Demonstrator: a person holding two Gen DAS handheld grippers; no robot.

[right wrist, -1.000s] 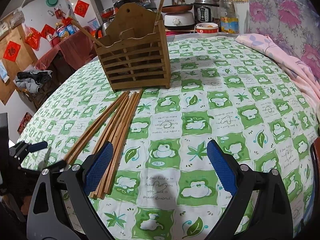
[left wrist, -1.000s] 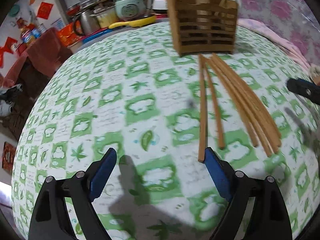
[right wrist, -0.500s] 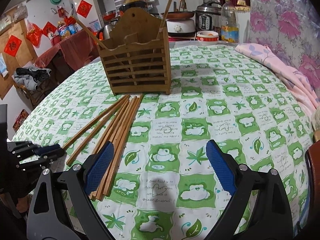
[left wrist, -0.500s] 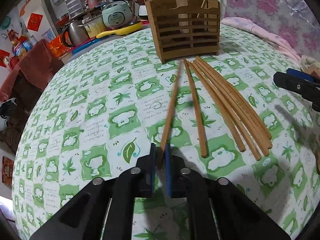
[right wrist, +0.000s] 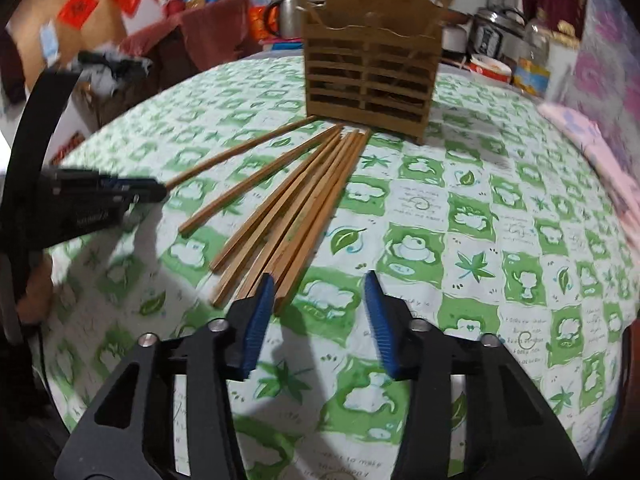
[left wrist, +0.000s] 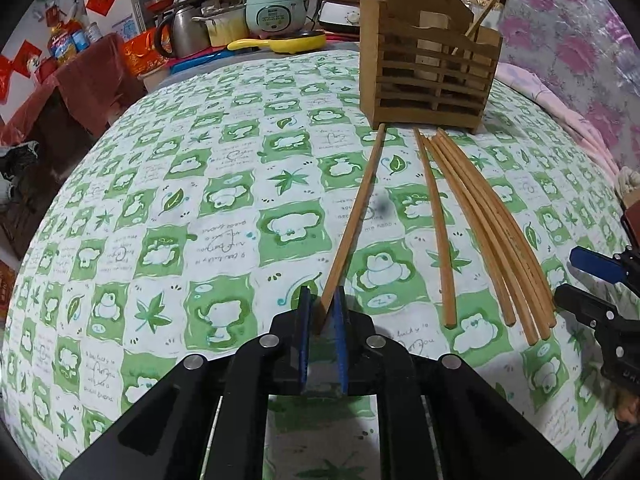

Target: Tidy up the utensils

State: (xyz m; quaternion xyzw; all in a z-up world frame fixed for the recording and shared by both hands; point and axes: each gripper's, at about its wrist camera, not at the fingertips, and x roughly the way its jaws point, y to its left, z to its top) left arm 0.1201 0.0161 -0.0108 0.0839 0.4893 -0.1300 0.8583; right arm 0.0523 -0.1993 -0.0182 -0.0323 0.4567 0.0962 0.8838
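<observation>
Several wooden chopsticks (left wrist: 492,232) (right wrist: 296,208) lie fanned out on the green-and-white tablecloth (left wrist: 224,200) in front of a slatted wooden utensil holder (left wrist: 428,76) (right wrist: 368,64). My left gripper (left wrist: 322,308) (right wrist: 156,192) grips the near end of one chopstick (left wrist: 356,216) (right wrist: 240,152), which is angled away from the rest; its jaws are opening slightly around it. My right gripper (right wrist: 318,304) (left wrist: 566,278) is closing at the near ends of the bundle. One chopstick end sits just inside its left pad (right wrist: 258,316), and the pads press on nothing.
A single chopstick (left wrist: 436,224) lies between the held one and the bundle. A few chopsticks stand inside the holder. Behind the table are a rice cooker (left wrist: 276,12), a kettle (left wrist: 184,36), a yellow pan (left wrist: 292,42) and a pink cloth (right wrist: 592,132) on the right.
My left gripper shut on one chopstick's near end and swung it left, away from the others. My right gripper slid left to the bundle's ends and its jaws narrowed.
</observation>
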